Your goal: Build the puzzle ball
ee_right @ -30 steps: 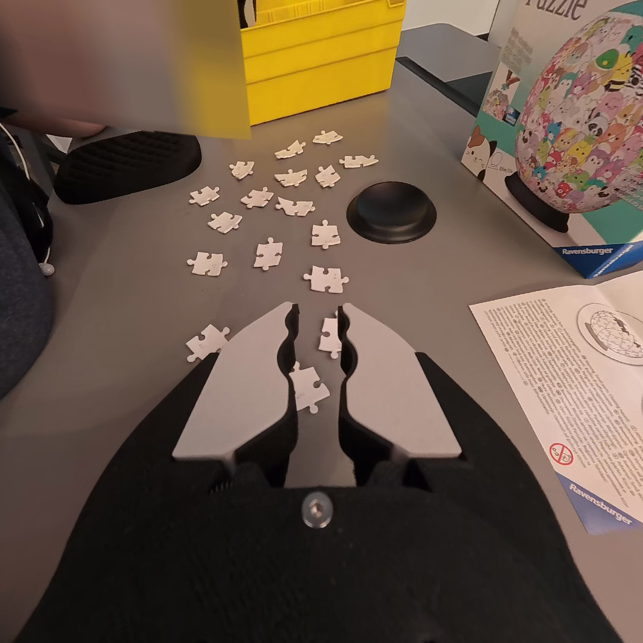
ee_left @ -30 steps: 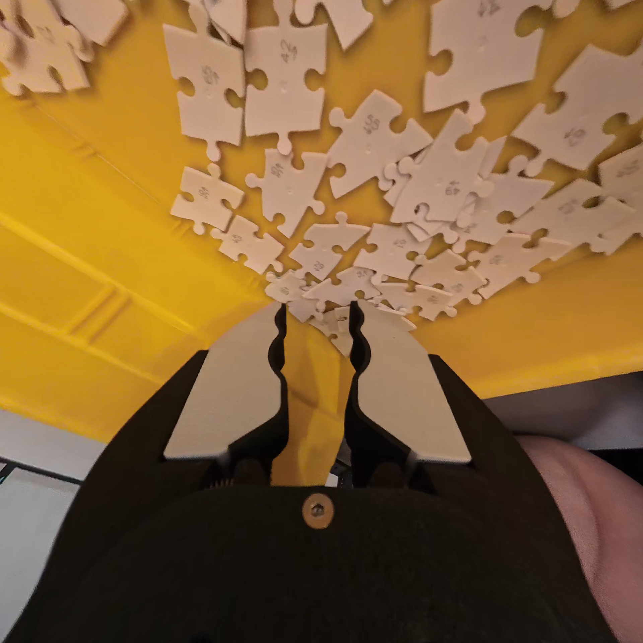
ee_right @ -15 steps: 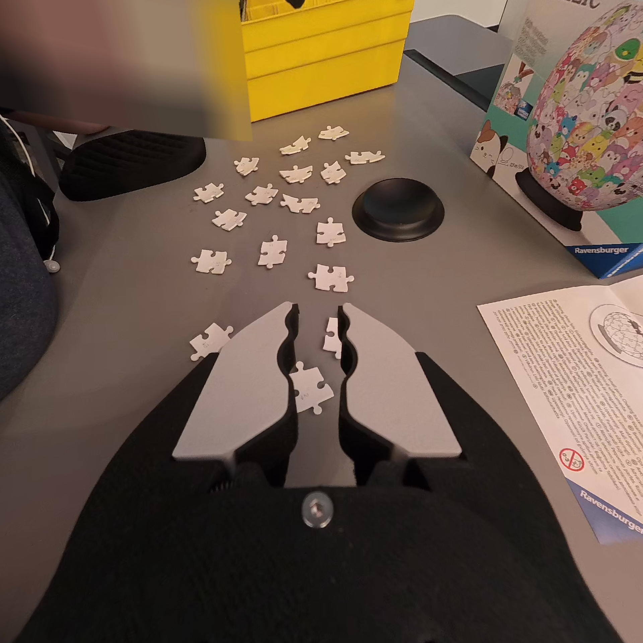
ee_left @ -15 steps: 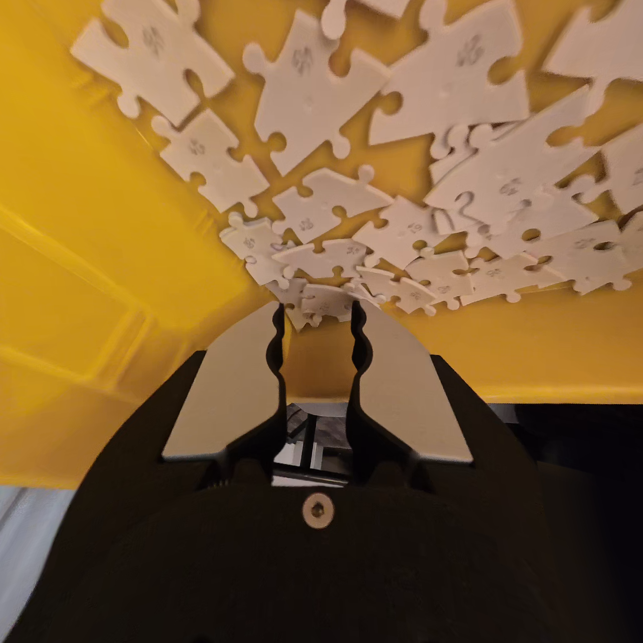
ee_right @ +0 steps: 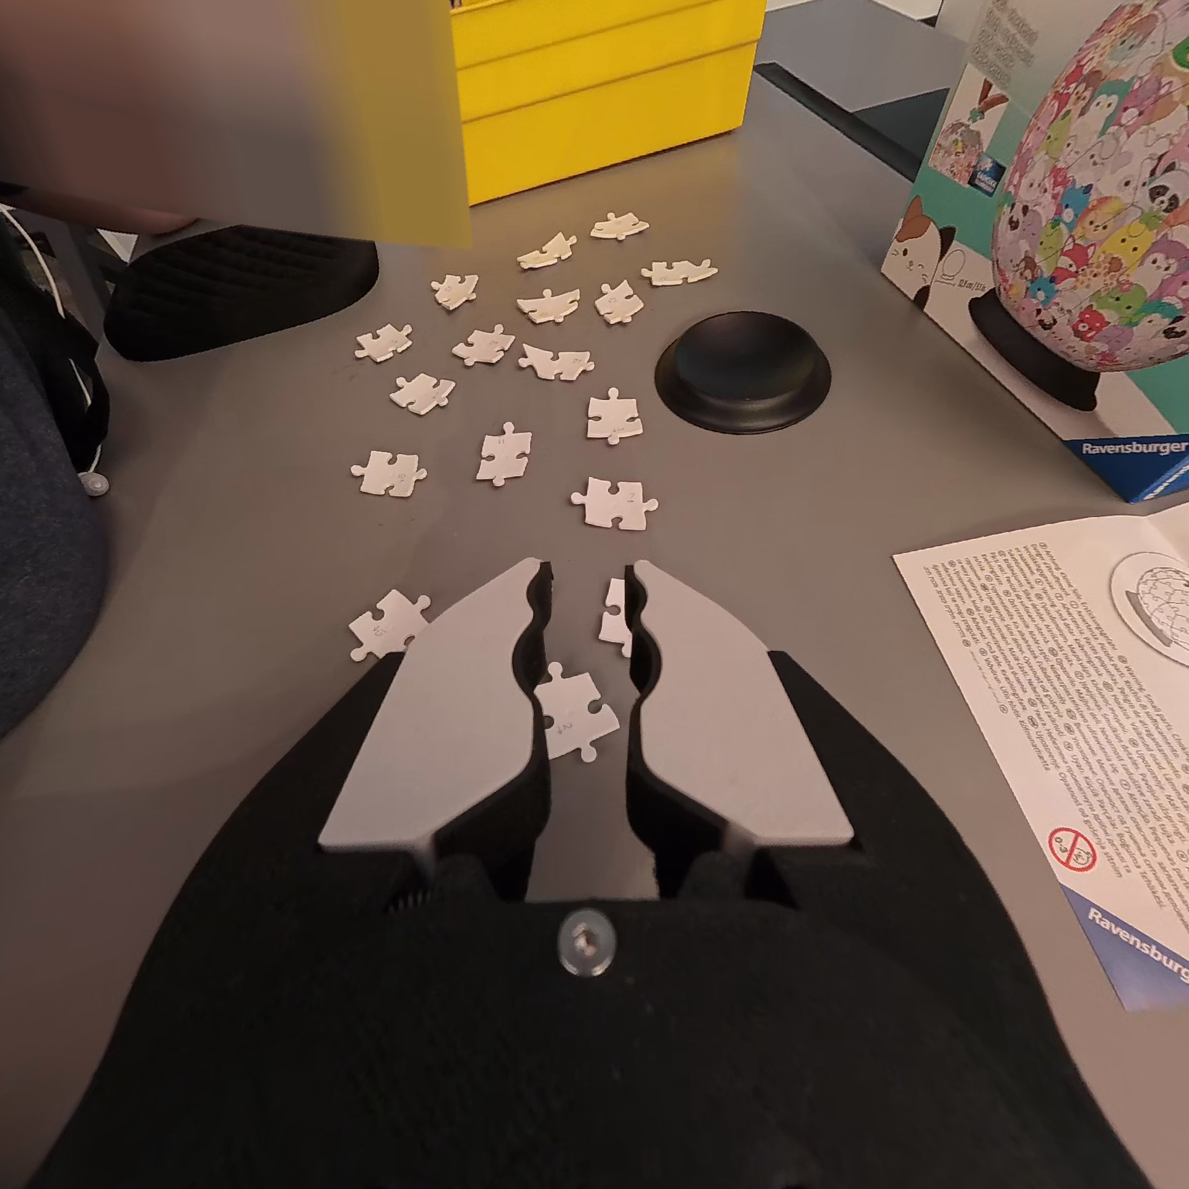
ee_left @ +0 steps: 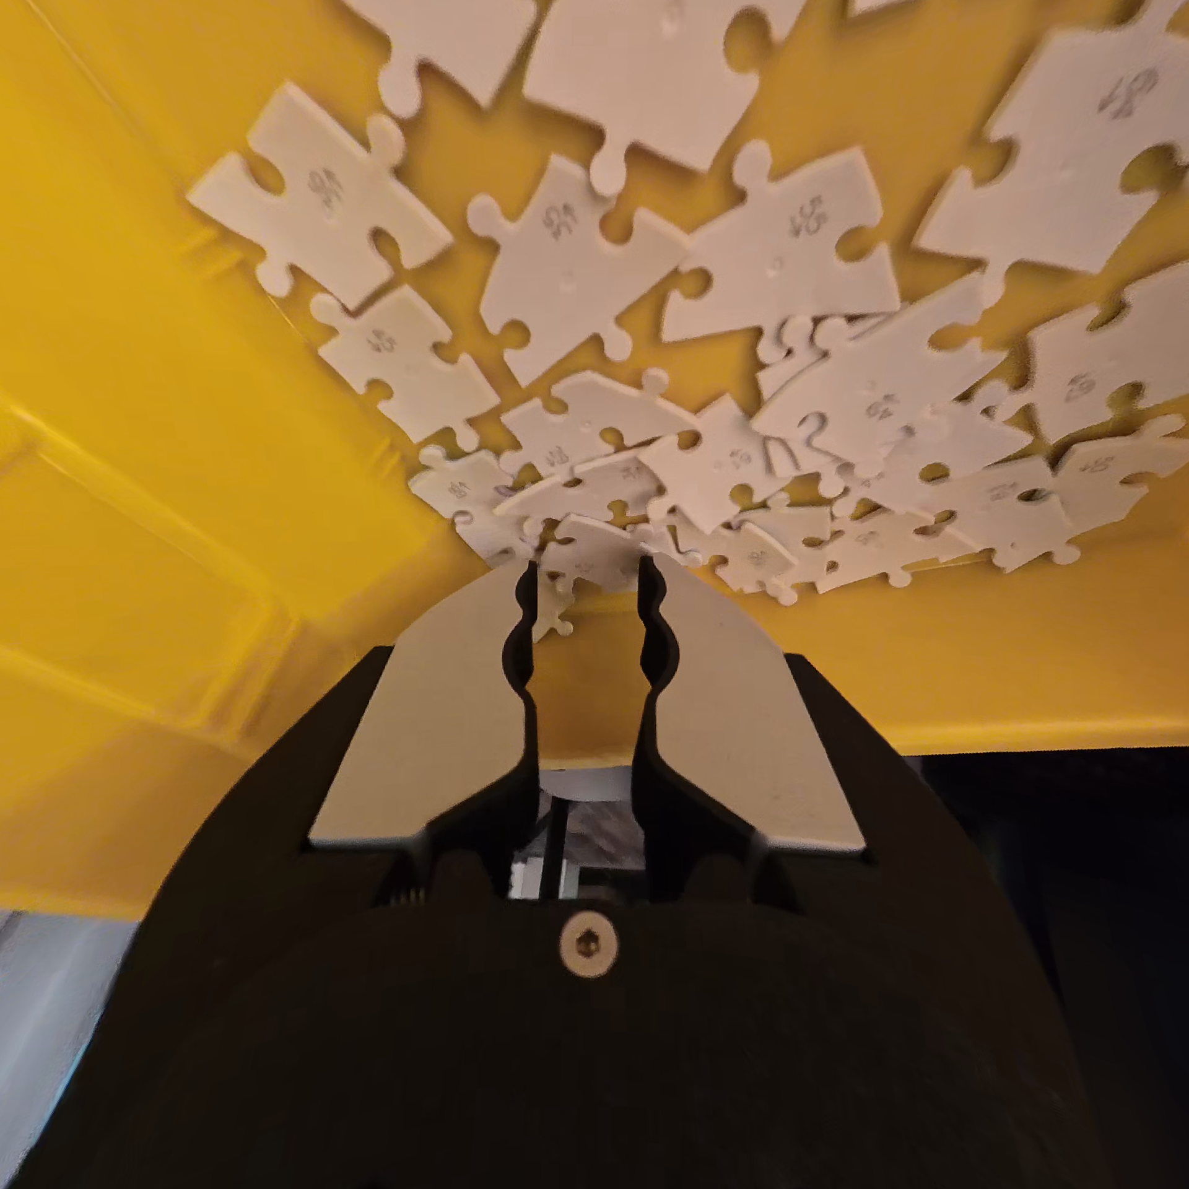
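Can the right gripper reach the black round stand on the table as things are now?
Probably yes. The right gripper is open and empty, and the black stand sits ahead, slightly to its right, on the grey table. Only flat puzzle pieces lie between them.

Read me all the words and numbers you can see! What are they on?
I can't quote writing, only where it is.
Puzzle box: printed words.
Instruction leaflet: small print, red sign.
Loose pieces on table: tiny marks.
Pieces in yellow bin: blurred marks.
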`<state>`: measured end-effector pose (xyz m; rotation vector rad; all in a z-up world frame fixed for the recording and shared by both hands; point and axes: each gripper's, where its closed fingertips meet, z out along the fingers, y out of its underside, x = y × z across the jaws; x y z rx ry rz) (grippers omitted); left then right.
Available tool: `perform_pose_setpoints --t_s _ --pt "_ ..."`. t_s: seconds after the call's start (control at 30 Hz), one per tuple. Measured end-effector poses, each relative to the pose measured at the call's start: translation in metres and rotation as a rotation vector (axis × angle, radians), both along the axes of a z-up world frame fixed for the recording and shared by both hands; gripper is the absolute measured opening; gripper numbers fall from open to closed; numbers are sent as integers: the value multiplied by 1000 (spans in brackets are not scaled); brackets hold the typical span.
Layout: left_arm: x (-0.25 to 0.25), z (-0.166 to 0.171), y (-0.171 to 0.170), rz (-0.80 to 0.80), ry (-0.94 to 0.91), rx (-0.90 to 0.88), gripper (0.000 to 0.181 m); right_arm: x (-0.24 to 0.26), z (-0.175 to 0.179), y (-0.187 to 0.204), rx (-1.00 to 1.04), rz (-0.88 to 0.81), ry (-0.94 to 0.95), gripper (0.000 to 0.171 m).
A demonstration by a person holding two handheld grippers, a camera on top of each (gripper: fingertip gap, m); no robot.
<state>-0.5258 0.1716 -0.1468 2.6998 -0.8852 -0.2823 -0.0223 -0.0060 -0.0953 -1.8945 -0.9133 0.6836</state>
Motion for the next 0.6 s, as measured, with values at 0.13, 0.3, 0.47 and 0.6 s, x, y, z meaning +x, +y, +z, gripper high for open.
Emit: perform_pose_setpoints --t_s 0.13,0.3,0.47,0.6 --pt "4 0 5 -32 -8 23 28 0 -1 0 -3 1 -7 22" --pt "1 0 8 -36 5 27 24 0 -2 0 -6 1 -11 22" --pt "-8 1 4 -35 39 11 18 0 -2 0 -4 0 -12 22" --pt "-13 1 1 -44 70 -1 11 0 -2 0 -3 -1 -13 22"
